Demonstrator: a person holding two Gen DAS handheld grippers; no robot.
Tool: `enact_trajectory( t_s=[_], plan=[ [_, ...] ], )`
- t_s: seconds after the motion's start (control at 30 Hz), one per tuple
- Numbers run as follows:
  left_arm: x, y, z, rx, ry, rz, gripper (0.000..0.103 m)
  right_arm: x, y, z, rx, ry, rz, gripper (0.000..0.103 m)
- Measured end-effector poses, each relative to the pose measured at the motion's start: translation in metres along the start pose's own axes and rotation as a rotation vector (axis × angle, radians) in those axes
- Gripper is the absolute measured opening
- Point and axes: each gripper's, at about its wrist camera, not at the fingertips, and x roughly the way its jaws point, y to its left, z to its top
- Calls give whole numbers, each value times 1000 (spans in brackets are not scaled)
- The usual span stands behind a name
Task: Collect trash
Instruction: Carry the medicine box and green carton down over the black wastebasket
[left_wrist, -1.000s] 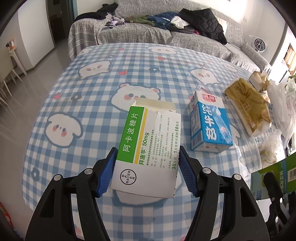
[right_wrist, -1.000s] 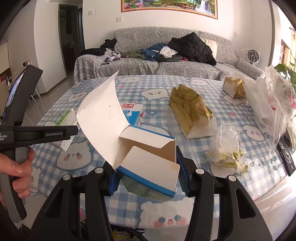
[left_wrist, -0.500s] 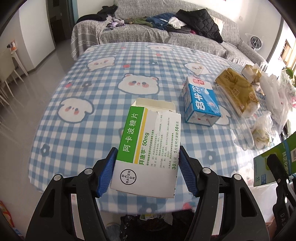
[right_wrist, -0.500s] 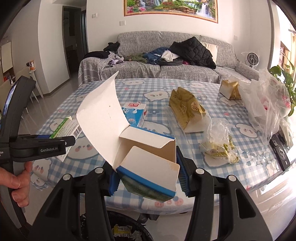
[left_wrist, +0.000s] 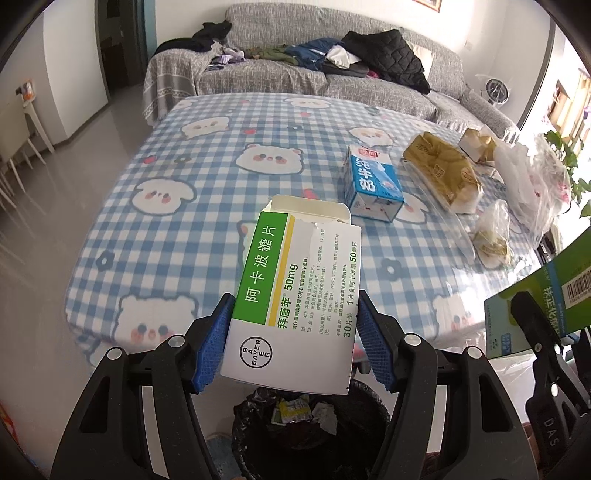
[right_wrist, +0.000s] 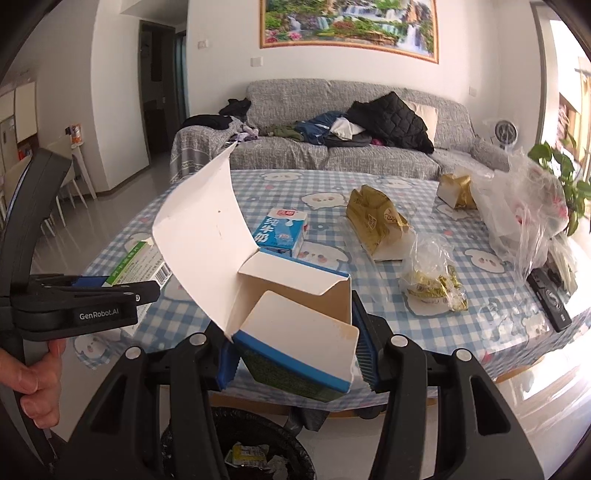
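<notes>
Bin (left_wrist: 310, 417) serves as reference: black-lined, on the floor just off the near edge of the bench (left_wrist: 207, 206), with scraps of paper and wrappers inside.

Left gripper (left_wrist: 293, 343) is clamped on a white and green medicine box (left_wrist: 295, 295), blue pads pressed to its two long sides. The box is held in the air directly above the bin's far rim, top flap open and torn. In the right wrist view the same box (right_wrist: 142, 260) shows to the left of the bin, held out over the bench edge.

Right gripper (right_wrist: 295, 349) is clamped on a blue and green carton (right_wrist: 295, 354), its long white flap standing up and to the left. The carton hangs above the bin (right_wrist: 236, 443), which lies at the bottom of that view. From the left wrist view this carton (left_wrist: 543, 295) sits to the right of the bin and higher.

Items on the bench, beyond the bin: a blue milk carton (left_wrist: 371, 184) lying on its side; further right a gold bag (left_wrist: 443, 173); nearer the edge a small clear bag (left_wrist: 493, 236) with gold wrappers; at the far right a large clear plastic bag (right_wrist: 524, 206). A black remote (right_wrist: 550, 299) lies near the right bench edge.
</notes>
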Motion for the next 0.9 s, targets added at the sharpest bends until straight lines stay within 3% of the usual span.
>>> enact_trajectory(
  t_s=[0.1,0.53,0.9],
  plan=[
    [-5,3,-18,-14,-13,17,64,-8,4,-11,-11,-19,-2,49],
    [-27,17,-84,-44,-11,7,63,-25,12,-70,-5,51,37,49],
    [-16,22,-141,-73,8,4,63,-28,24,-105,29,106,45,49]
  ],
)
